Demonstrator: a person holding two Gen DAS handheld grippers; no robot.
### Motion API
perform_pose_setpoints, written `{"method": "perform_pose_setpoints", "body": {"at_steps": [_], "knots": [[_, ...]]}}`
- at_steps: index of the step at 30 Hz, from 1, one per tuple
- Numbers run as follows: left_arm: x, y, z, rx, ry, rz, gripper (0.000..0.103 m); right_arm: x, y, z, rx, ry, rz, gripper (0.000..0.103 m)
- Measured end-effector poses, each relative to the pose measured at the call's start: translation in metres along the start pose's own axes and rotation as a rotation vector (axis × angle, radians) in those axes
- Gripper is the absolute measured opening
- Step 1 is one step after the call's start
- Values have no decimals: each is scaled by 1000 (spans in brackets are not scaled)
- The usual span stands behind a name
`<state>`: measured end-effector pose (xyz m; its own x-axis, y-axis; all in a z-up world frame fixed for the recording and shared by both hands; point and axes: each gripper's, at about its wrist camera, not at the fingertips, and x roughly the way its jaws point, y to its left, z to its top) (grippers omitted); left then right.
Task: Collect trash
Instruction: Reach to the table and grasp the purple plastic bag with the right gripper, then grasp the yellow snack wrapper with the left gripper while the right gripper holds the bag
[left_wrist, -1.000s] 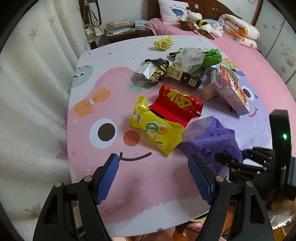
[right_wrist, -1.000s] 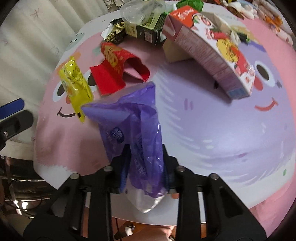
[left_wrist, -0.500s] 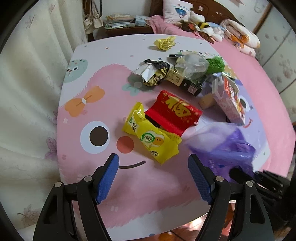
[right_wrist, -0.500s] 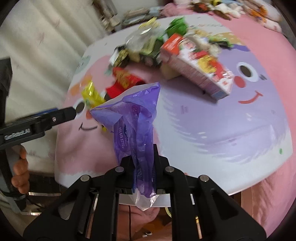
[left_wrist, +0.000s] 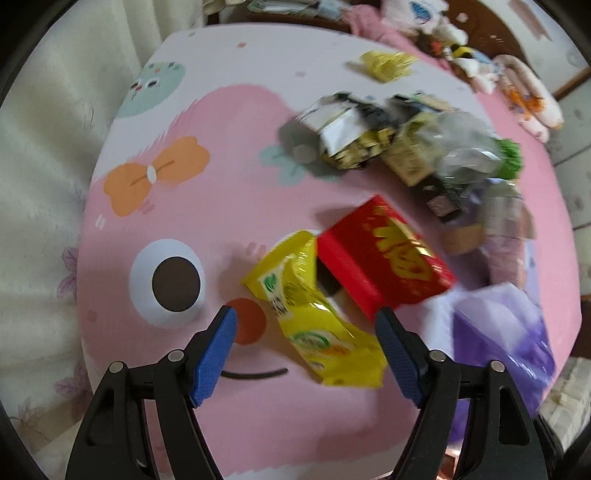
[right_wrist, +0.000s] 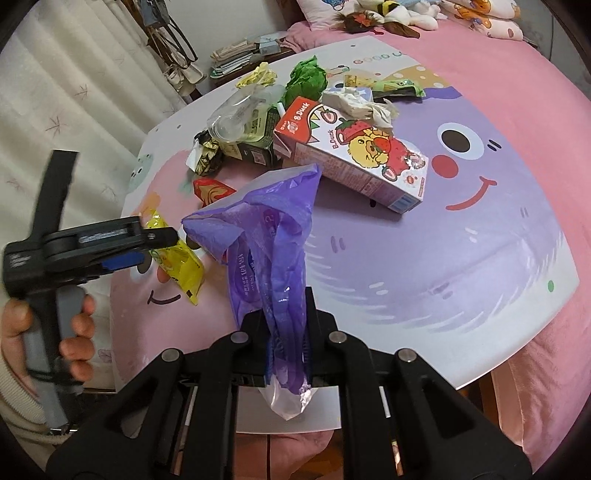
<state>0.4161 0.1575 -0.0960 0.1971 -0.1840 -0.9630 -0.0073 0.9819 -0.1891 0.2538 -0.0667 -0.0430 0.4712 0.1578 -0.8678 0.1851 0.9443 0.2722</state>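
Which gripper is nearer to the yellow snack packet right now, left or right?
Left. The left gripper is open with the yellow snack packet lying between its fingers. The right gripper is off to the packet's side near the table edge, shut on the purple bag.

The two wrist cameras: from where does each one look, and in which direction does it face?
Left wrist: sits behind the open left gripper, looking down at the yellow wrapper and red packet; only its blue-padded fingers show.
Right wrist: sits behind the right gripper, shut on the purple bag, facing across the table toward the bed; a hand holding the left gripper shows.
Shared: yellow wrapper, red packet, purple bag.
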Motion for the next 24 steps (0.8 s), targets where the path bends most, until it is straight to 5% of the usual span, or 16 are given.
{"method": "perform_pose_setpoints", "body": {"at_steps": [5, 9, 18, 24], "knots": [[22, 2, 4, -14, 56, 34, 33, 3, -2, 1, -12, 21, -4, 9], [19, 3, -1, -33, 29, 50, 18, 2, -7, 3, -32, 39, 9, 9], [-36, -18, -48, -41, -111, 65, 11, -32, -18, -1, -158, 28, 103, 9], [-97, -48, -136, -47, -255, 63, 11, -73, -36, -24, -272, 35, 176, 9]]}}
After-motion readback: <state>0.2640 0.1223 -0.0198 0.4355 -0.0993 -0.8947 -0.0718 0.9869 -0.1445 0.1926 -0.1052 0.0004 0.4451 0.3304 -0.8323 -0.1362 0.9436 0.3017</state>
